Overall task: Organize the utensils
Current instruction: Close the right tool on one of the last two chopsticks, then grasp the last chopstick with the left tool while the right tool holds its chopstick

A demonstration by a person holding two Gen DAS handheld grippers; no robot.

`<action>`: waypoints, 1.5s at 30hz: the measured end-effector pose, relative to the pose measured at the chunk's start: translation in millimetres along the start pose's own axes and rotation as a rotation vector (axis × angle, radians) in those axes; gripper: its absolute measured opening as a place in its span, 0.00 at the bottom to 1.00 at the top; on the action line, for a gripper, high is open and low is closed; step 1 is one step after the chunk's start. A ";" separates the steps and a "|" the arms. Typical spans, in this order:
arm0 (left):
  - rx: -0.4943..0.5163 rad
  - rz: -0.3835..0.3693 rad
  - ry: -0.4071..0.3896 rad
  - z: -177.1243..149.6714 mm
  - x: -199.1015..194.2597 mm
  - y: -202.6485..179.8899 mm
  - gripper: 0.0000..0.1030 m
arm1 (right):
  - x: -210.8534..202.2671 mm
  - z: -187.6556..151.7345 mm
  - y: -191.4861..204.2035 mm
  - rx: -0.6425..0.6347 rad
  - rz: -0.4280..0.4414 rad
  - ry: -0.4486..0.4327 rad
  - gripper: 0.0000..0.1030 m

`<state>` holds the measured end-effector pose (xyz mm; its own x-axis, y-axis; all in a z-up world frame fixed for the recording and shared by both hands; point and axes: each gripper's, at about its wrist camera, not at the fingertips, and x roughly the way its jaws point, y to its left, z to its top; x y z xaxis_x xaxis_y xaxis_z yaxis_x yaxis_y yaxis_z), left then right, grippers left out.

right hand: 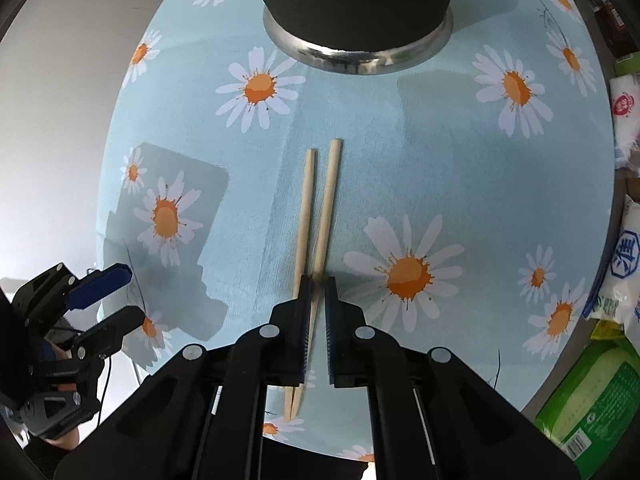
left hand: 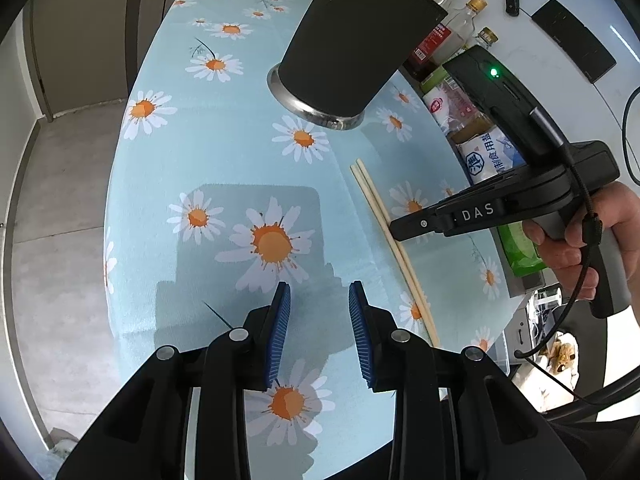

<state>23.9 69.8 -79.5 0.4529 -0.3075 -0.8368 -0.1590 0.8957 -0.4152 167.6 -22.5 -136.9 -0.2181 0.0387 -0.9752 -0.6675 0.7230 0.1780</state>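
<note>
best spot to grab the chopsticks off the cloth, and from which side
Take the chopsticks from above, at their near end, where the two sticks lie closest together, so one pinch across catches both. They lie flat, pointing at the black holder. The right gripper sits there, nearly closed.

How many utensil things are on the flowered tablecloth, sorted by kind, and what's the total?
Chopsticks: 2, lying side by side on the tablecloth, with the right gripper over their near ends
Black holder: 1, standing on its metal base
Total: 3
</note>
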 end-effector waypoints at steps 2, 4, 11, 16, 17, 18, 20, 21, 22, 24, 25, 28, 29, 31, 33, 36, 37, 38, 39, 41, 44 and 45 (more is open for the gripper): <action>0.003 0.006 0.002 -0.6 0.9 -0.1 0.29 | 0.8 -0.1 8.4 0.000 -0.037 -0.004 0.06; 0.002 0.010 0.002 -1.0 1.6 0.6 0.29 | 1.3 0.1 13.9 0.011 -0.053 -0.007 0.06; -0.011 0.011 0.007 -4.1 5.0 4.4 0.29 | 0.9 0.8 19.0 0.026 -0.054 -0.012 0.05; -0.020 0.007 0.014 -6.1 8.4 6.6 0.29 | 1.8 -1.3 15.1 0.037 -0.040 -0.022 0.04; -0.021 0.007 0.014 -6.5 8.7 6.9 0.29 | 1.6 -1.2 13.3 0.044 -0.029 -0.020 0.04; -0.023 0.006 0.015 -6.8 9.1 7.2 0.29 | 0.8 -1.4 10.0 0.052 -0.016 -0.017 0.04; -0.029 0.007 0.018 -7.2 9.8 8.1 0.29 | 0.6 -0.7 3.7 0.066 0.017 -0.012 0.04; -0.033 0.007 0.019 -7.2 10.2 8.7 0.29 | 0.7 -0.8 1.2 0.073 0.034 -0.012 0.04; -0.041 0.006 0.020 -7.2 10.5 9.5 0.29 | -2.0 -1.0 -3.4 0.076 0.046 -0.013 0.04; -0.052 0.009 0.021 -6.9 10.2 10.0 0.29 | -2.5 0.2 -6.1 0.077 0.064 -0.016 0.04; -0.055 0.014 0.021 -6.6 10.0 9.4 0.29 | -2.5 -0.1 -8.2 0.077 0.072 -0.018 0.04; -0.072 0.022 0.022 -5.4 8.7 7.0 0.29 | -2.1 -2.7 -22.1 0.071 0.102 -0.023 0.05; -0.077 0.025 0.021 -4.8 8.3 5.1 0.29 | -3.3 -4.6 -28.3 0.071 0.113 -0.024 0.05; -0.087 0.034 0.021 -3.3 8.2 0.5 0.29 | -4.4 -7.7 -37.6 0.070 0.127 -0.030 0.05; -0.107 0.033 0.025 -0.5 10.0 -5.9 0.29 | -10.0 -17.3 -47.5 0.064 0.166 -0.041 0.05; -0.127 0.041 0.037 4.9 15.5 -17.1 0.29 | -18.9 -35.9 -70.3 0.061 0.225 -0.067 0.05; -0.133 0.048 0.046 8.1 18.7 -22.9 0.29 | -21.9 -40.2 -75.1 0.059 0.241 -0.072 0.05; -0.136 0.053 0.054 11.4 22.0 -28.9 0.29 | -27.1 -46.6 -83.2 0.056 0.261 -0.084 0.05; -0.141 0.058 0.061 15.0 25.4 -35.1 0.29 | -33.0 -52.9 -91.5 0.054 0.279 -0.099 0.05; -0.157 0.067 0.075 21.1 31.9 -45.0 0.29 | -44.9 -63.8 -106.5 0.051 0.306 -0.132 0.05; -0.175 0.099 0.104 31.8 43.5 -59.1 0.29 | -63.2 -79.5 -126.2 0.049 0.335 -0.191 0.05; -0.174 0.112 0.109 34.4 45.4 -62.2 0.29 | -68.0 -85.3 -133.3 0.049 0.345 -0.209 0.05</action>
<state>84.5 11.1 -79.4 0.3279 -0.2504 -0.9109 -0.3559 0.8604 -0.3647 210.7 -180.3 -83.1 -0.2711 0.4204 -0.8659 -0.5448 0.6746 0.4981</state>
